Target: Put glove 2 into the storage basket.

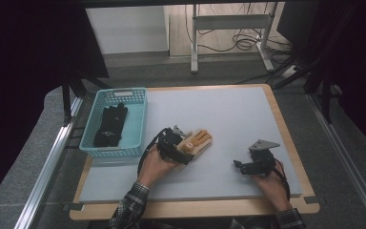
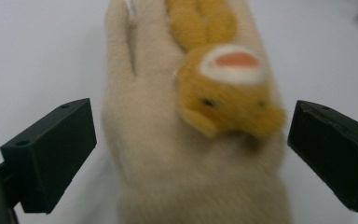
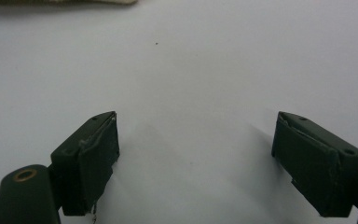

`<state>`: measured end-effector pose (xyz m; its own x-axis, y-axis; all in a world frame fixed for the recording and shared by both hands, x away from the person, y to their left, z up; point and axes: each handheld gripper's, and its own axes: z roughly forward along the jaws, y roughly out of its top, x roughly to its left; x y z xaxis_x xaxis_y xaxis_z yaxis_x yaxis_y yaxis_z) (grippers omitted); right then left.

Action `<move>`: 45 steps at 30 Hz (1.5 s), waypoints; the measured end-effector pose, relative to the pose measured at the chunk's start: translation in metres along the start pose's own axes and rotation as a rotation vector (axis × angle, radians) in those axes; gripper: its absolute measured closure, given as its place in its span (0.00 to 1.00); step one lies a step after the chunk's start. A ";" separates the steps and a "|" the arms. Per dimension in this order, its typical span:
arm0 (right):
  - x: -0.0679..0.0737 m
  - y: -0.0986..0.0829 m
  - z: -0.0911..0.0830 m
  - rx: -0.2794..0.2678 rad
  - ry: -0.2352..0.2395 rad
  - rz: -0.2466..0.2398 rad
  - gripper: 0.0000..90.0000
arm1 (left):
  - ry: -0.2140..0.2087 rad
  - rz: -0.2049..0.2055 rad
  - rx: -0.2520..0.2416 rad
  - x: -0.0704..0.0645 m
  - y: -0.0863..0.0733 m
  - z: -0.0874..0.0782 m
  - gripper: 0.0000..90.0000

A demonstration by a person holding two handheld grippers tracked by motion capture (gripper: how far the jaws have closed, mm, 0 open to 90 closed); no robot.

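- At the table's far-left edge, about ten o'clock from centre, a turquoise plastic basket holds a black glove lying lengthwise inside it.
- Just left of centre lies a cream fleece glove with an orange plush animal face sewn on its back. It rests flat on the grey table mat, well apart from the basket.
- The cream glove's long axis runs from seven o'clock to one o'clock in the high view: cuff towards the person, fingers pointing away and slightly right.
- The left gripper sits at the cuff end. In the left gripper view its jaws stand wide apart on either side of the glove, not pressing it, so it is open and holds nothing.
- The right gripper, near five o'clock on the mat, is also open; its jaws are spread over bare mat, with a sliver of cream fabric at the top edge of its view.
- Likely risk: if the left jaws close while this high, they may pinch only loose fleece or the plush face, and the glove could slip out or hang lopsided when lifted.
- A second risk, as I judge it: a limp glove carried to the basket by its cuff could catch its fingers on the rim.
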<state>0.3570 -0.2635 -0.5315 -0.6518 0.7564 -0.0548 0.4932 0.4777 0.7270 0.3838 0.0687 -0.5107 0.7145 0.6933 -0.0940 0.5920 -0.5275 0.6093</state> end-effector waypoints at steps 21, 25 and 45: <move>0.000 0.000 0.000 0.000 0.000 0.000 0.16 | 0.015 0.080 0.053 -0.016 0.002 0.016 0.50; 0.000 0.000 0.000 0.000 0.000 0.000 0.16 | 0.009 0.072 0.048 -0.015 0.002 0.014 0.59; 0.000 0.000 0.000 0.000 0.000 0.000 0.16 | 0.037 0.001 -0.028 -0.004 0.021 -0.018 0.64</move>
<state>0.3570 -0.2636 -0.5316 -0.6519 0.7564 -0.0544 0.4936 0.4776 0.7268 0.3864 0.0639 -0.4834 0.7006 0.7107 -0.0642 0.5800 -0.5147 0.6314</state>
